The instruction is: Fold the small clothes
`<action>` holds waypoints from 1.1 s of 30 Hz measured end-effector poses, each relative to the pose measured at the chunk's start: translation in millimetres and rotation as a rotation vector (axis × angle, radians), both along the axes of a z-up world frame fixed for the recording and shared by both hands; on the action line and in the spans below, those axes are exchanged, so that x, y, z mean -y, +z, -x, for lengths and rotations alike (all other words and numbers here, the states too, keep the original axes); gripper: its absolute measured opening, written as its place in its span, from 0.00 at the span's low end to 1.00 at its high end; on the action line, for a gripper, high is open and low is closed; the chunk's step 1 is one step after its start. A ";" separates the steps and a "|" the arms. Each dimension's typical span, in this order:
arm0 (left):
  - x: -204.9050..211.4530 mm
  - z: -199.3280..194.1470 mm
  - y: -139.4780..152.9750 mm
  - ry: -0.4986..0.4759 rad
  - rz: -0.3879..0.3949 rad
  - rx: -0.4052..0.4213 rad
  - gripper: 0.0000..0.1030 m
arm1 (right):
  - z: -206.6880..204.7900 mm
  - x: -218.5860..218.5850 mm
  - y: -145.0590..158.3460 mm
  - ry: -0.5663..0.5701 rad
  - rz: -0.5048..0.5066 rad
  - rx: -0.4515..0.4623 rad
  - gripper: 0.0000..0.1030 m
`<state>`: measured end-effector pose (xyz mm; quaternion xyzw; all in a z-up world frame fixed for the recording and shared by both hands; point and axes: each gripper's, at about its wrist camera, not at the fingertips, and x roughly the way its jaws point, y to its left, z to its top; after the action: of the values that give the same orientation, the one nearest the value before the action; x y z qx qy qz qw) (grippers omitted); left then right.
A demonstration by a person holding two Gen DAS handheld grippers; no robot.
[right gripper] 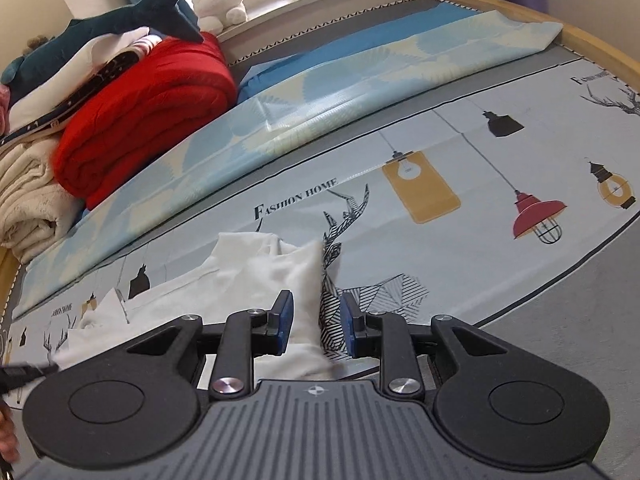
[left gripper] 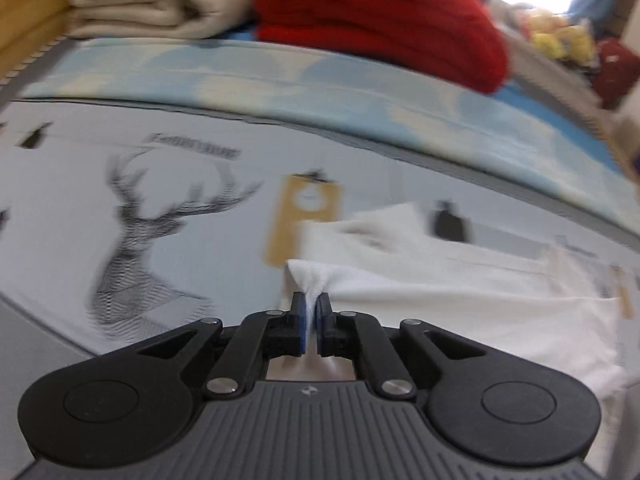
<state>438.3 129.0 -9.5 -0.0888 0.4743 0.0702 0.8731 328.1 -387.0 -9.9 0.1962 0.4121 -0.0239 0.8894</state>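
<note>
The white garment (right gripper: 240,280) lies rumpled on the bed, on the printed sheet (right gripper: 460,152) with its deer and lamp pattern, near the front edge and well apart from the red blanket (right gripper: 148,116) and cream blanket (right gripper: 28,196) stacked at the far left. It looks like thin, soft knit cloth: light, limp and with no stiffness of its own, so it will sag and drape from whatever point lifts it, and any fold will hold only once it is laid flat and smoothed. It is not fragile, but a small pinch can slip free if pulled hard, and a single corner lifted alone will only drag the rest into a bunch. The left gripper (left gripper: 311,306) has its jaws nearly together, clamped on a peaked corner of the garment, which gathers into a point between the blue pads. The right gripper (right gripper: 316,312) hangs with its jaws apart over another edge of the cloth; a flap stands between them, yet the pads do not appear to press on it. The sensible holds are two corners or hem ends of one side, taken together, so the edge stays taut and carries over evenly.
</note>
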 end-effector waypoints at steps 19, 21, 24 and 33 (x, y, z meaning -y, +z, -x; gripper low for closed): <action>6.9 7.3 -7.9 -0.129 0.033 -0.074 0.17 | -30.2 -24.2 -75.2 -0.003 -0.186 -0.213 0.34; 2.2 7.9 -7.2 -0.118 0.041 -0.072 0.17 | -31.3 -21.9 -81.1 -0.027 -0.256 -0.221 0.35; -0.9 7.8 -6.9 -0.113 0.048 -0.075 0.17 | -30.1 -23.1 -84.4 -0.049 -0.279 -0.243 0.14; 6.0 7.6 -14.3 -0.143 0.098 -0.100 0.17 | -24.5 -47.6 -55.5 -0.021 0.186 -0.256 0.00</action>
<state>430.7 123.0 -23.8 -0.0935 0.5254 -0.0111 0.8456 352.6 -339.3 -65.4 0.1125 0.5162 -0.0960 0.8436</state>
